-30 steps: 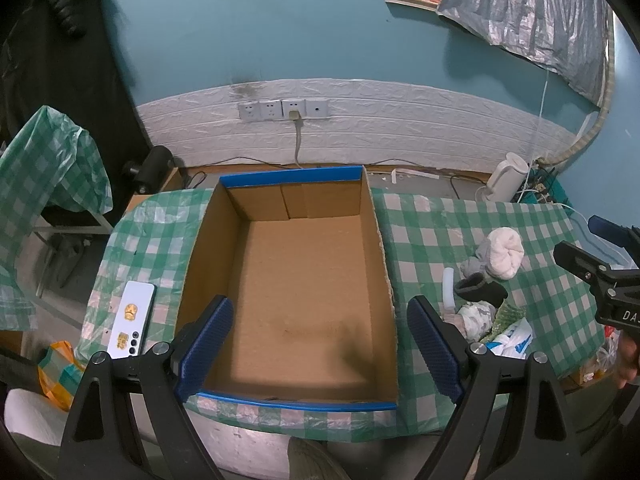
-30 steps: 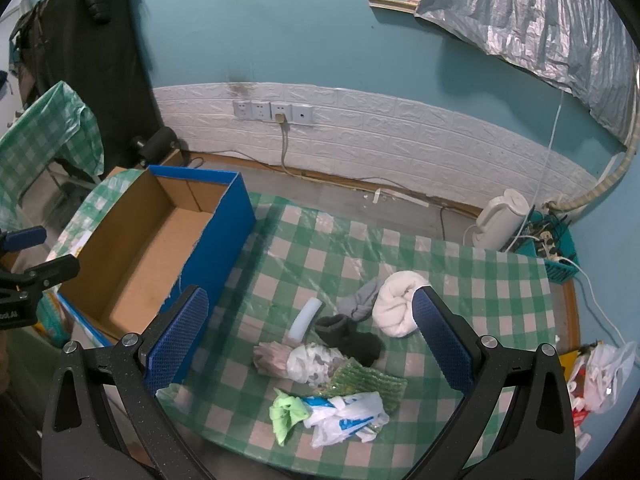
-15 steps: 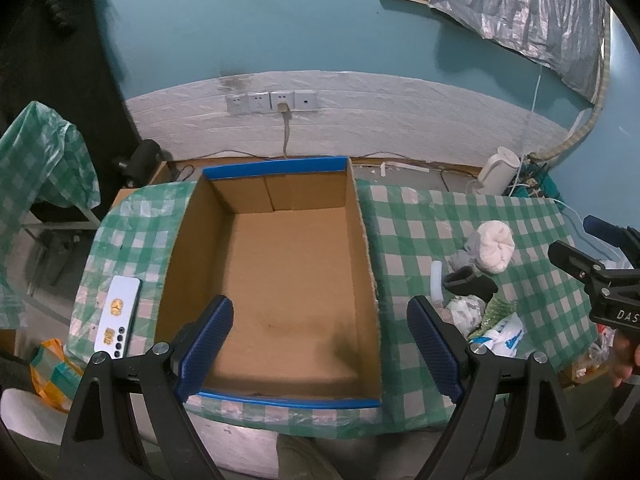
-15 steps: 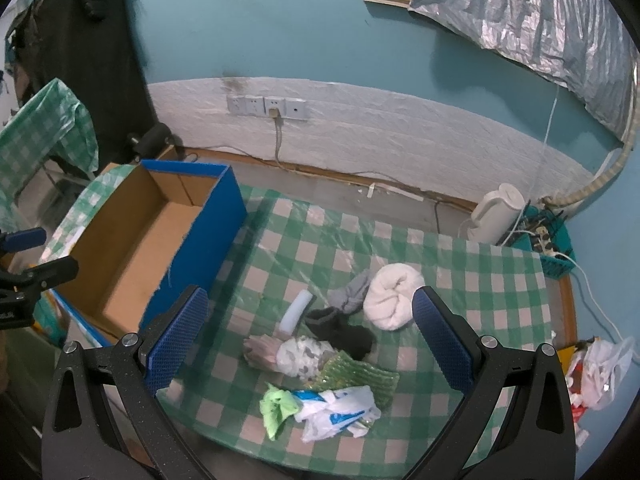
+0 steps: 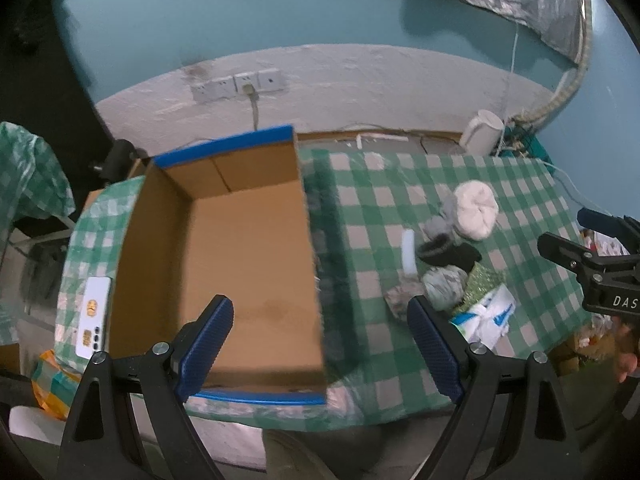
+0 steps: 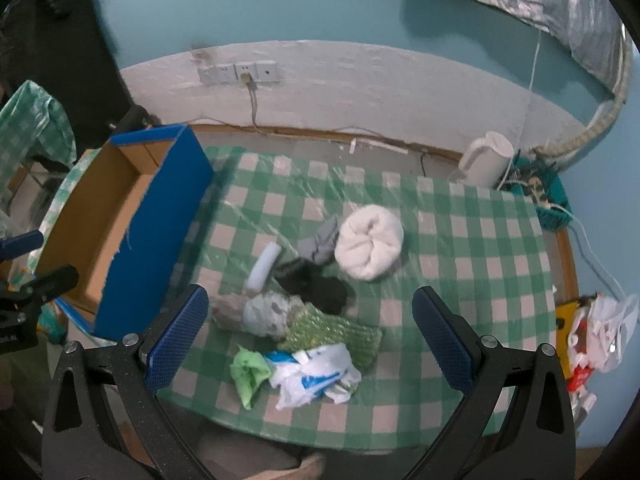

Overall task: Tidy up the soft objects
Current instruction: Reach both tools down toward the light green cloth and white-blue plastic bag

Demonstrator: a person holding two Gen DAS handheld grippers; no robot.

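Here the left claw (image 5: 320, 332) hangs released above the near edge of the cardboard box (image 5: 248, 256), its blue fingers spread wide with nothing between them. The box sits on the left part of the green-checked surface (image 6: 460, 240), open at the top, brown inside with a blue outer wall and blue rim. A white phone (image 5: 94, 318) lies flat on the cloth just left of the box.

The right claw (image 6: 310, 334) is likewise released and empty, held over the pile of soft things at the middle of the surface, right of the box and apart from it. In that pile a white rolled bundle (image 6: 370, 242) lies farthest back, touching a grey sock (image 6: 320, 238). A black sock (image 6: 316, 286) lies in front of them, beside a small white tube (image 6: 263, 266). Nearer sit a pale patterned wad (image 6: 268, 314), a green sponge cloth (image 6: 336, 332), a light green rag (image 6: 248, 372) and a white and blue plastic bag (image 6: 316, 372). A white kettle (image 6: 486, 160) stands beyond the far right corner.
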